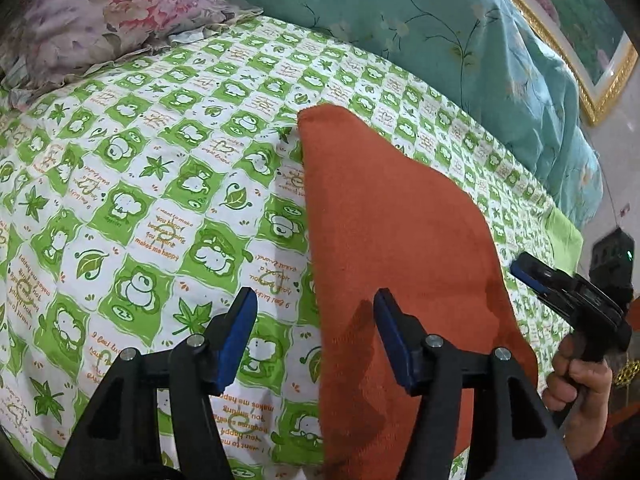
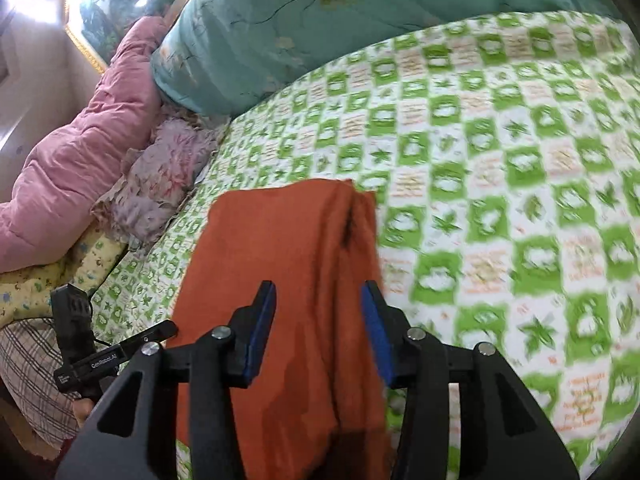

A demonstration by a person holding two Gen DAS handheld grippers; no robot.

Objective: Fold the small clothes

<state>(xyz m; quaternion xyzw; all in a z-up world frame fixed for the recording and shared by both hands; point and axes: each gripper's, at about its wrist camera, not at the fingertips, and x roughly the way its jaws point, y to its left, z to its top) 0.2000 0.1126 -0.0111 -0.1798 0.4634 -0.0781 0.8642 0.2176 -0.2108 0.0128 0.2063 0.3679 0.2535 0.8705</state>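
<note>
A rust-orange cloth lies folded in a long strip on the green-and-white bed sheet. My left gripper hovers open over the cloth's near left edge: one blue pad is above the sheet, the other above the cloth, and nothing is pinched. In the right wrist view the same orange cloth runs away from the camera. My right gripper stands open above its near end, with the pads clear of the fabric. The right gripper also shows at the cloth's right side, held by a hand.
A teal floral quilt is piled along the far side of the bed. A floral pillow and a pink duvet lie at the head end. A gold-framed picture hangs on the wall. The left gripper shows at the lower left.
</note>
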